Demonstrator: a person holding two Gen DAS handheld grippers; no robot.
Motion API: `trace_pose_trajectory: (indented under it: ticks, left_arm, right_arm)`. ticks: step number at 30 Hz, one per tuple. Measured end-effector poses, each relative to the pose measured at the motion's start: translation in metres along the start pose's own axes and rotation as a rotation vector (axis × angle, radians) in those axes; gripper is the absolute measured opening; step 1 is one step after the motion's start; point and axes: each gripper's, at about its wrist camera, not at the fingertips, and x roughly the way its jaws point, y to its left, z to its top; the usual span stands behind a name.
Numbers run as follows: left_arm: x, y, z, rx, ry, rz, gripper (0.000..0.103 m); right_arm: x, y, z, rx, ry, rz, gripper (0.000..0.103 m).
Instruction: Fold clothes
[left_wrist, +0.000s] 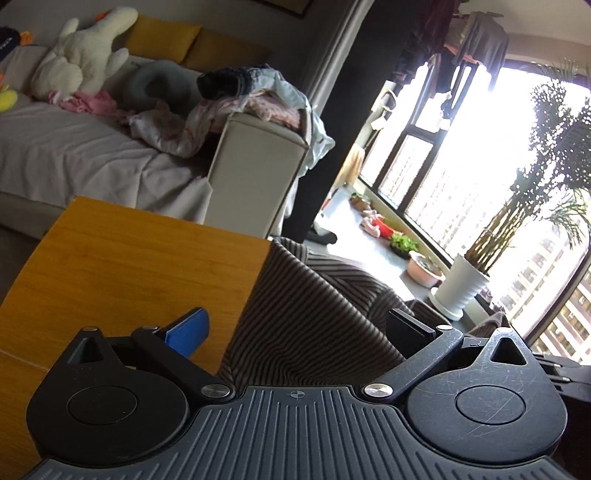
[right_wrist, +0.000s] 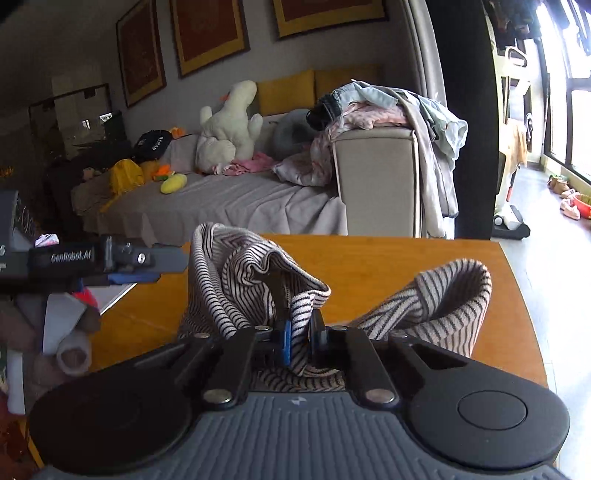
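A black-and-white striped garment (right_wrist: 236, 280) lies bunched on the wooden table (right_wrist: 388, 266). My right gripper (right_wrist: 300, 341) is shut on a fold of it, the cloth pinched between the blue pads, low over the table. A striped sleeve (right_wrist: 450, 295) curls to the right. In the left wrist view my left gripper (left_wrist: 295, 325) is open, its jaws spread wide, with the striped garment (left_wrist: 306, 317) lying between them at the table's right edge (left_wrist: 258, 266). The left gripper also shows in the right wrist view (right_wrist: 162, 262), beside the garment's left side.
A sofa (right_wrist: 229, 206) with a grey cover stands behind the table, holding a white plush toy (right_wrist: 229, 125) and a pile of clothes (right_wrist: 384, 107) on its armrest. To the right are a window (left_wrist: 480, 155) and potted plants (left_wrist: 465, 288) on the floor.
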Motion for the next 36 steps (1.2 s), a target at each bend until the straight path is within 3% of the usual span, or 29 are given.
trace_pose_trajectory:
  ticks: [8, 13, 17, 20, 23, 26, 29, 34, 36]
  left_arm:
    - [-0.029, -0.041, -0.006, 0.123, -0.007, 0.001, 0.103]
    - [-0.031, -0.049, -0.019, 0.187, 0.021, 0.015, 0.103]
    - [-0.038, -0.035, -0.029, 0.179, 0.05, 0.042, 0.102]
    - [-0.038, -0.021, -0.034, 0.17, 0.092, 0.08, 0.101]
    - [-0.033, -0.013, -0.045, 0.191, 0.148, 0.117, 0.101]
    - [-0.029, -0.013, -0.055, 0.222, 0.178, 0.148, 0.102]
    - [-0.031, -0.011, -0.058, 0.211, 0.189, 0.151, 0.102]
    - [-0.04, -0.007, -0.054, 0.193, 0.189, 0.146, 0.102]
    - [-0.046, -0.005, -0.048, 0.158, 0.183, 0.127, 0.102]
  right_arm:
    - [-0.011, 0.0, -0.062, 0.097, 0.089, 0.002, 0.008]
    - [-0.028, 0.003, -0.061, 0.055, 0.067, -0.012, 0.008]
    - [-0.049, 0.004, -0.058, 0.032, 0.029, -0.03, 0.011]
    - [-0.067, -0.001, -0.052, 0.036, -0.029, -0.064, 0.025]
    - [-0.072, -0.013, -0.047, 0.055, -0.057, -0.109, 0.028]
    - [-0.059, -0.028, -0.053, 0.081, 0.001, -0.163, 0.04]
    - [-0.044, -0.039, -0.067, 0.101, 0.061, -0.202, 0.041]
    - [-0.047, -0.041, -0.074, 0.085, 0.056, -0.219, 0.047]
    - [-0.052, -0.042, -0.073, 0.089, 0.051, -0.242, 0.06]
